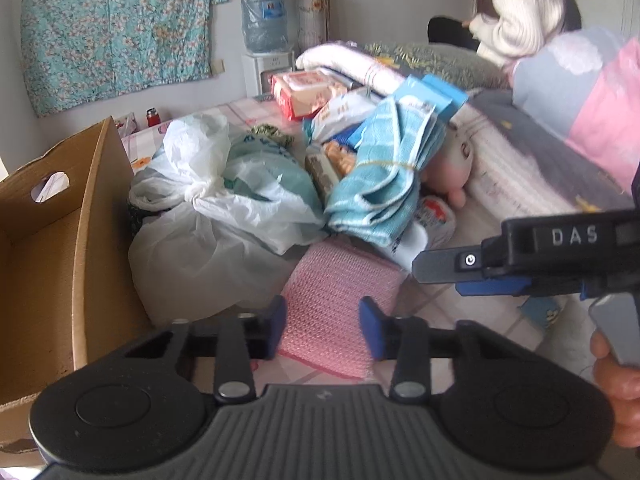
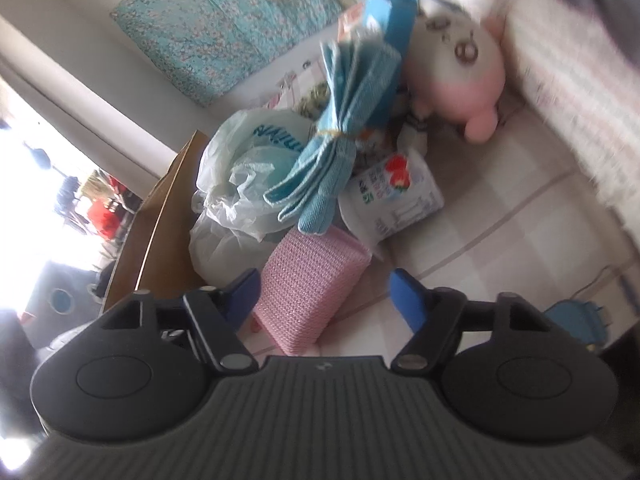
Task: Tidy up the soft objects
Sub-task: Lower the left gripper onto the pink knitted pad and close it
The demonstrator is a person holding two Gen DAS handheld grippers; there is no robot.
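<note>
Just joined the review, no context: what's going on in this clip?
A person with a handheld gripper in each hand is sorting soft items piled on a bed, beside a cardboard box. The left gripper straddles the near edge of a folded pink cloth, jaws narrowed around it; a firm pinch isn't clear. The right gripper hovers open just right of the same cloth. Nothing is lifted yet.

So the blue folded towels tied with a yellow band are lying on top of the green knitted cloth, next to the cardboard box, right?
Not quite: the knitted cloth under the blue folded towels tied with a yellow band is pink, not green, as the right wrist view shows. The open cardboard box does stand nearby.
</note>
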